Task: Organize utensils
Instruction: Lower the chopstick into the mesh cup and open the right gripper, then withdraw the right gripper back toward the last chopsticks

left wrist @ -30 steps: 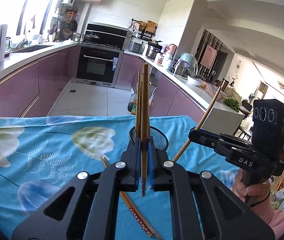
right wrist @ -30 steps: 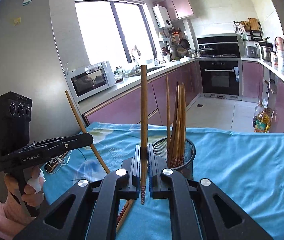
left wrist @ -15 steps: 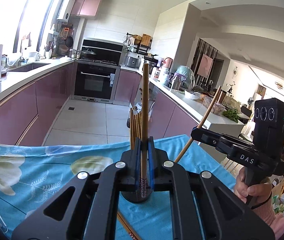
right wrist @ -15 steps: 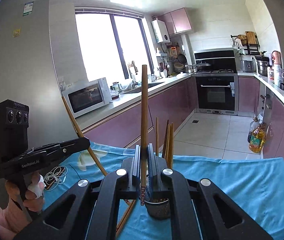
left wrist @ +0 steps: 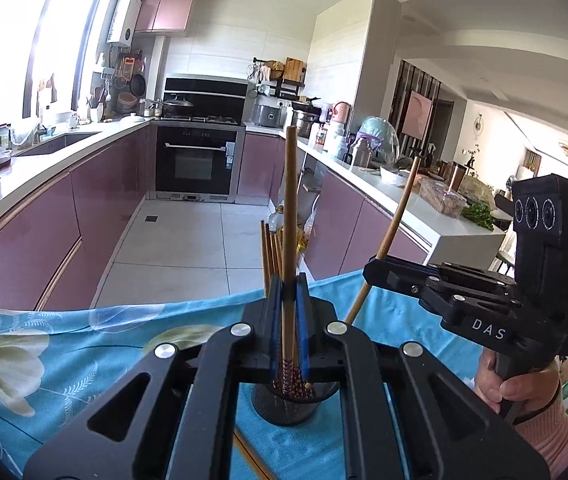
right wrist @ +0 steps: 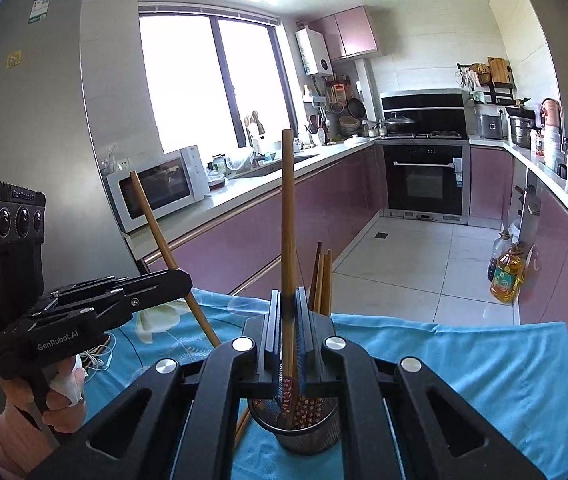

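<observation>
both tongs, left [left wrist: 287, 316] and right [right wrist: 289, 320], each grip one chopstick [left wrist: 289, 216] upright over the mesh holder [right wrist: 308, 432].

Mesh holder [left wrist: 284, 408] rim hidden behind fingers [left wrist: 303, 320]; table chopstick [left wrist: 250, 456] cut off.

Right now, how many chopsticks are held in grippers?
2: left chopstick in the left gripper, right chopstick in the right gripper. Other chopsticks stand in the mesh holder.

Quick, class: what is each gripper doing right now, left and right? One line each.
Left gripper: jaws shut on a chopstick, above the mesh holder.
Right gripper: jaws shut on another chopstick.
</observation>
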Tool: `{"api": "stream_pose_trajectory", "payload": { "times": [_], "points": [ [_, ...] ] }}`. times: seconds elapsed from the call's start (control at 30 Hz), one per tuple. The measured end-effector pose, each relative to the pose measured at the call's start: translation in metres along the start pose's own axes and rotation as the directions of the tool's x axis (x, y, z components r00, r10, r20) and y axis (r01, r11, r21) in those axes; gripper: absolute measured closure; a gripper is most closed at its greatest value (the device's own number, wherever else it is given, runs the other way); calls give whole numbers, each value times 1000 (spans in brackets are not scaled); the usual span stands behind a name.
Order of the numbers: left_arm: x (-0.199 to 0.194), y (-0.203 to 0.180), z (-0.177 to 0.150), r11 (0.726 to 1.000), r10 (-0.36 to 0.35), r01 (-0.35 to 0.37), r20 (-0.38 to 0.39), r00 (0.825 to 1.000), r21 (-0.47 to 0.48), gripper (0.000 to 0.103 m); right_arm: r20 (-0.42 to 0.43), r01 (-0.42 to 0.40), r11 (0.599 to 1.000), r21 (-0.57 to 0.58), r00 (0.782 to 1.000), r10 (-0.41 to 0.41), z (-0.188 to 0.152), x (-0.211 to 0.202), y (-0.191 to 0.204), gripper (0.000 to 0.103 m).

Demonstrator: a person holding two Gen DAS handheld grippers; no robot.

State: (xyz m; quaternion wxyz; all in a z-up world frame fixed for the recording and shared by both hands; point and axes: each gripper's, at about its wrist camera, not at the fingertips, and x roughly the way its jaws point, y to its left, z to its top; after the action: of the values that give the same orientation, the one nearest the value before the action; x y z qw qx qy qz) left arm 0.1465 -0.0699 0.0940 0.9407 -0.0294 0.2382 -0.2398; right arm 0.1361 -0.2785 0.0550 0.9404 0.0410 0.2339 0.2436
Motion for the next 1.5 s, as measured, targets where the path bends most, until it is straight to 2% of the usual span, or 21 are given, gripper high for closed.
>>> {"api": "stream_pose_trajectory", "payload": {
  "times": [0.33, 0.5, 1.23, 1.33, 1.4, 1.5],
  "points": [
    [39, -5, -22, 997, 16, -5, -152, 988, 71, 95, -150, 21, 1000, 2, 988, -21, -21, 35, -5, 97],
    [57, -2, -30, 998, 20, -8, -215, 976, 59, 95, -187, 35, 999, 13, 982, -32, -26, 49, -8, 97],
    [75, 2, -29, 1000, 24, -21, -219, 975, 16, 95, -189, 56, 997, 49, 981, -45, -23, 59, -13, 95],
    [72, 3, -29, 1000, 26, -25, -214, 976, 10, 92, -185, 53, 997, 56, 982, -42, -25, 56, -14, 95],
    [69, 4, -30, 1000, 29, -29, -206, 978, 2, 84, -178, 51, 997, 58, 983, -40, -26, 53, -15, 89],
    [60, 7, -34, 999, 35, -38, -185, 982, -13, 82, -164, 44, 997, 62, 986, -33, -29, 47, -15, 83]
  ]
}}
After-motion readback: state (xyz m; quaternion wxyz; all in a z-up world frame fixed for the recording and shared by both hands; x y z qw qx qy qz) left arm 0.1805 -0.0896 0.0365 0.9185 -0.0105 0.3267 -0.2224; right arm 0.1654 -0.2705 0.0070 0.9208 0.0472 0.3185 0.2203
